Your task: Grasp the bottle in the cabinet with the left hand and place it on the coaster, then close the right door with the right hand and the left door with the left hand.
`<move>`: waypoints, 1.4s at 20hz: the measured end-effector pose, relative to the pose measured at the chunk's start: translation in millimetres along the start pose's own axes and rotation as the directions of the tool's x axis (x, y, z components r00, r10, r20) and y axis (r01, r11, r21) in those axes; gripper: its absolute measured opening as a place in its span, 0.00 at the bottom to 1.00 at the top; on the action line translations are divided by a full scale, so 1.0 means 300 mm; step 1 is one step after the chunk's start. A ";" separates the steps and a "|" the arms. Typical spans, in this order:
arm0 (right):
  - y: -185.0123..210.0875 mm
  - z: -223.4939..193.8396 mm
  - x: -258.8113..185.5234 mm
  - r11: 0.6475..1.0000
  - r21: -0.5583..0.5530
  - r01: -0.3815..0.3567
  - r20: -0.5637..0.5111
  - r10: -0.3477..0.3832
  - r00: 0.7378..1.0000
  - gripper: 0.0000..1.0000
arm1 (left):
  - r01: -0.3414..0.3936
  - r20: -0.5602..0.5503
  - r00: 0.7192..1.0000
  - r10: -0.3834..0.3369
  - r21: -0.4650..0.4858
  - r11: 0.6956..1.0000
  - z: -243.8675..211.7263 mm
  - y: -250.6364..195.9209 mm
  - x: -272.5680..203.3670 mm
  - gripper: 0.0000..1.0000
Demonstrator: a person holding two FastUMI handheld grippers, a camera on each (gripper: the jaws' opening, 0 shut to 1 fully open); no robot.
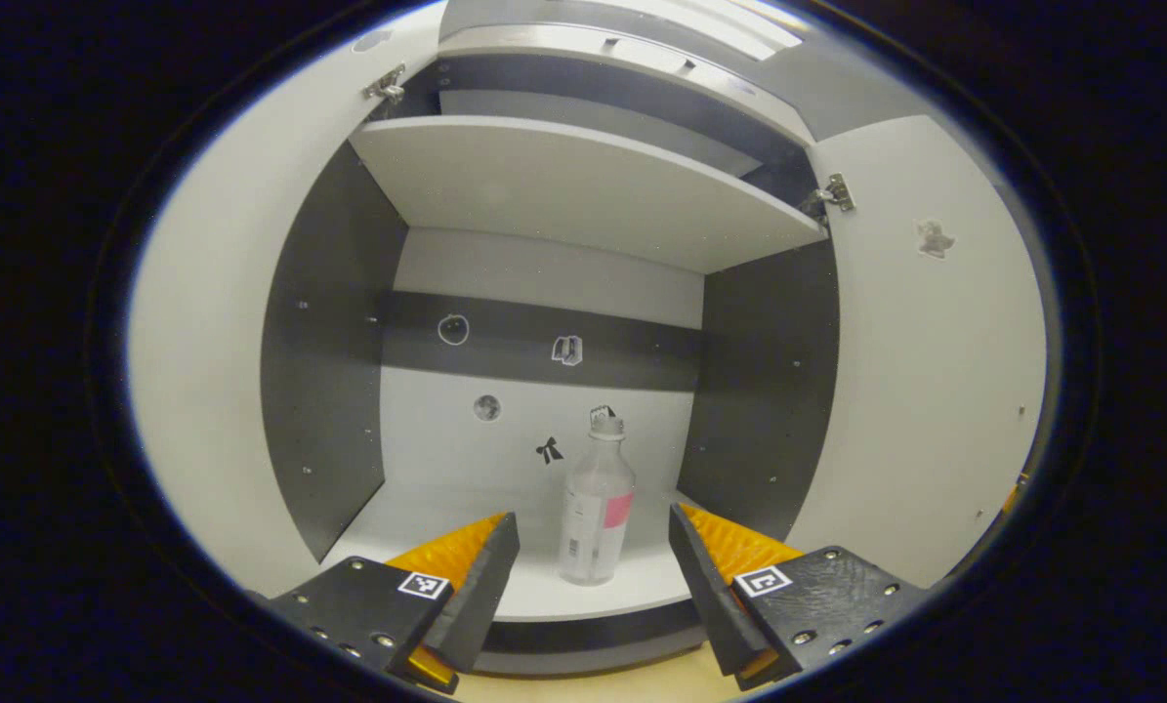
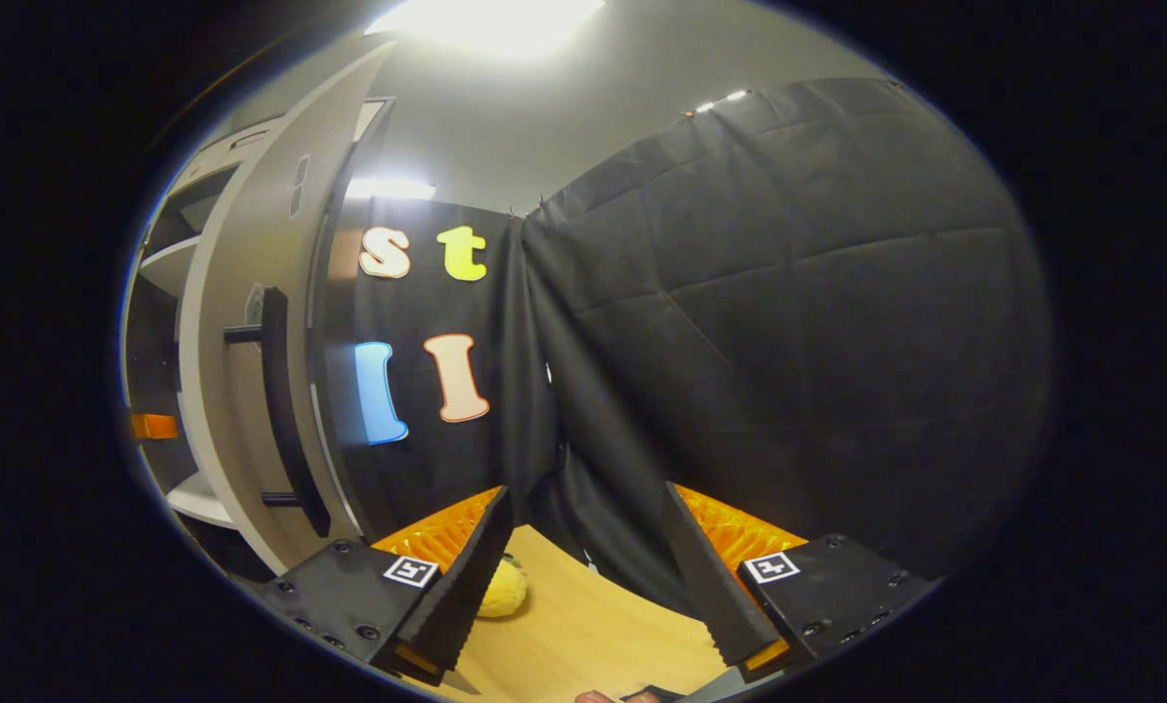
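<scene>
Nearest in the left gripper view: left gripper (image 1: 593,561), jaws standing wide apart, holding nothing, aiming straight into the open cabinet (image 1: 769,391). Standing just beyond and between the fingertips: the bottle (image 1: 598,508), clear with a pale cap and a pink patch on its label, resting on the lower shelf (image 1: 407,517) towards the near edge, slightly right of centre. Long axis running vertical, cap pointing up, base flat on the shelf, no tilt showing. Swinging open on either side: left door (image 1: 202,342) and right door (image 1: 935,371), both white inside. Judging by this, still working on the first step, the reach for the bottle; no contact yet. Calling next for easing forward until the fingers straddle the body around label height, then closing squarely across it so as not to tip a tall, narrow thing. Nearest in the right gripper view: right gripper (image 2: 588,586), fingers likewise spread wide and empty, hovering over a wooden table (image 2: 583,635) with a yellow soft object (image 2: 502,589) just beside its left fingertip. Standing at the left, seen from outside: the right door with its long dark handle (image 2: 280,410), well open, waiting for its later closing. Coaster not made out here.
</scene>
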State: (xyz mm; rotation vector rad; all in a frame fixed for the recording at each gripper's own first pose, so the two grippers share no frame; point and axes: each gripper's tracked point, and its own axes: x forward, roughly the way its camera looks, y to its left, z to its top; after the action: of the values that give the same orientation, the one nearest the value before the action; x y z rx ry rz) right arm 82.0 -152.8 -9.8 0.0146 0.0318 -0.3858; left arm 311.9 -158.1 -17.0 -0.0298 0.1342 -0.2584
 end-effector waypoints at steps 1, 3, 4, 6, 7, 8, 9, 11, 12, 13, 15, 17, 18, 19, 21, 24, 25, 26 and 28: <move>-0.008 -0.002 0.009 1.000 -0.003 0.007 0.003 -0.007 1.000 0.98 | 0.001 -0.008 1.000 -0.001 0.011 1.000 -0.003 -0.003 0.041 0.90; -0.020 -0.001 0.009 1.000 -0.005 0.022 0.018 -0.022 1.000 0.98 | -0.002 -0.014 1.000 0.002 0.042 0.999 -0.016 -0.011 0.122 0.90; -0.025 -0.001 0.011 0.999 -0.007 0.032 0.022 -0.032 0.999 0.98 | 0.001 -0.016 1.000 -0.001 0.050 0.999 -0.026 -0.018 0.154 0.90; -0.039 -0.013 0.027 0.998 -0.011 0.054 0.017 -0.054 0.998 0.98 | 0.005 -0.023 1.000 -0.004 0.059 0.998 -0.047 -0.025 0.213 0.90; -0.055 -0.027 0.041 0.998 -0.010 0.065 0.012 -0.065 0.998 0.98 | 0.007 -0.029 1.000 -0.005 0.066 0.998 -0.059 -0.029 0.235 0.90; -0.070 -0.035 0.054 0.997 -0.006 0.073 0.009 -0.073 0.997 0.98 | 0.007 -0.035 0.999 -0.005 0.077 0.997 -0.071 -0.036 0.256 0.90; -0.090 -0.037 0.070 0.997 -0.001 0.082 0.006 -0.082 0.997 0.98 | 0.000 -0.038 0.999 0.003 0.087 0.996 -0.077 -0.039 0.275 0.90; -0.101 -0.040 0.097 0.995 0.004 0.095 0.005 -0.095 0.995 0.98 | -0.002 -0.038 0.999 0.006 0.101 0.995 -0.084 -0.049 0.307 0.90; -0.100 -0.042 0.108 0.995 0.004 0.099 0.004 -0.099 0.995 0.98 | -0.007 -0.036 0.999 0.010 0.103 0.995 -0.086 -0.051 0.313 0.93; -0.101 -0.052 0.122 0.995 0.005 0.100 0.003 -0.100 0.995 0.98 | -0.009 -0.036 0.999 0.013 0.107 0.994 -0.085 -0.049 0.329 0.96; -0.090 -0.056 0.156 0.995 0.009 0.096 0.000 -0.096 0.995 0.98 | -0.019 -0.032 0.999 0.023 0.117 0.993 -0.090 -0.039 0.354 0.88; -0.072 -0.057 0.186 0.996 0.012 0.083 -0.003 -0.083 0.997 0.97 | -0.032 -0.039 0.999 0.037 0.128 0.991 -0.108 -0.020 0.393 0.88; -0.061 -0.057 0.198 0.997 0.011 0.075 -0.005 -0.075 0.997 0.97 | -0.040 -0.035 0.998 0.045 0.127 0.991 -0.109 -0.011 0.413 0.83; -0.053 -0.059 0.204 0.998 0.008 0.067 -0.004 -0.067 0.998 0.98 | -0.034 -0.036 0.999 0.039 0.127 0.991 -0.108 -0.015 0.410 0.79; -0.045 -0.057 0.213 0.998 -0.004 0.055 -0.001 -0.055 0.998 0.97 | -0.042 -0.036 0.998 0.046 0.121 0.992 -0.105 -0.011 0.395 0.70; -0.034 -0.069 0.219 0.999 -0.005 0.040 -0.019 -0.041 0.999 0.98 | -0.014 -0.008 1.000 0.015 0.103 0.995 -0.076 -0.033 0.352 0.68; -0.033 -0.079 0.215 0.999 0.002 0.033 -0.026 -0.033 0.999 0.97 | -0.012 0.006 1.000 0.012 0.111 0.994 -0.053 -0.032 0.328 0.68; -0.023 -0.081 0.213 1.000 0.009 0.024 -0.033 -0.024 0.999 0.98 | -0.007 0.016 1.000 0.005 0.121 0.993 -0.038 -0.036 0.306 0.67; -0.012 -0.075 0.202 1.000 0.015 0.011 -0.033 -0.011 0.999 0.92 | 0.010 0.032 0.999 -0.014 0.135 0.991 0.002 -0.052 0.255 0.67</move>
State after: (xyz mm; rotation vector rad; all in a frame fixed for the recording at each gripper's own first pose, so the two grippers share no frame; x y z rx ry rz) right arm 136.1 -178.5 -34.5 0.0358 0.0619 -0.3971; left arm 381.3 -192.7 -25.6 0.0992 0.0834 -0.2783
